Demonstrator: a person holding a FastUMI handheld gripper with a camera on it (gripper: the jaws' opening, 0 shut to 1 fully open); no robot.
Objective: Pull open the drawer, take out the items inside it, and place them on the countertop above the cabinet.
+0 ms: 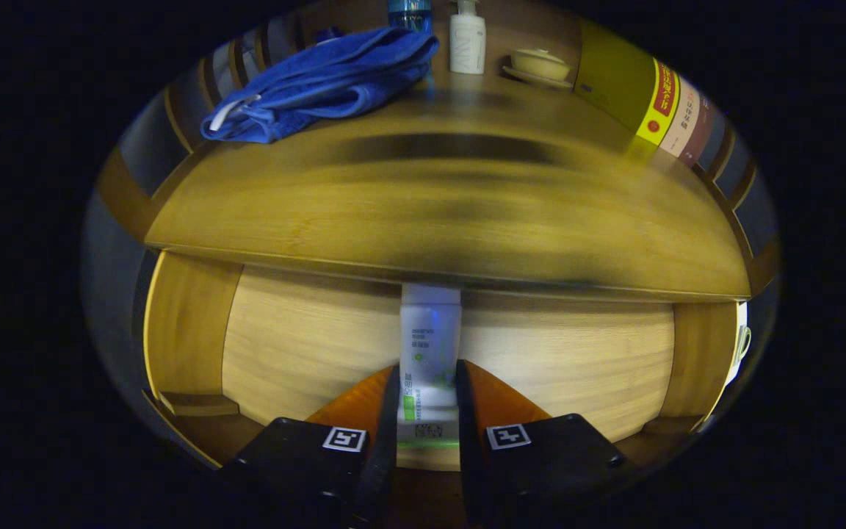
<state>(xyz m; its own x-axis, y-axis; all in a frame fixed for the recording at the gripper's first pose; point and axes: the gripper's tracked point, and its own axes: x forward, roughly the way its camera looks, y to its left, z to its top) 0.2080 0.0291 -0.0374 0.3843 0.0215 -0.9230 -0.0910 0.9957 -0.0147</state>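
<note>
The claw [427,400] is clamped on a white tube [430,353], both fingers pressing its sides, over the open drawer [305,345] below the desk [438,213]. Raised carelessly, the tube's top could catch the desk's edge and slip out.

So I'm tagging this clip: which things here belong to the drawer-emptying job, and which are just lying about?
Part of the job:
- white tube, gripped between the gripper fingers
- open drawer
- countertop

Just lying about:
- blue towel
- white pump bottle
- lidded dish
- yellow box
</note>
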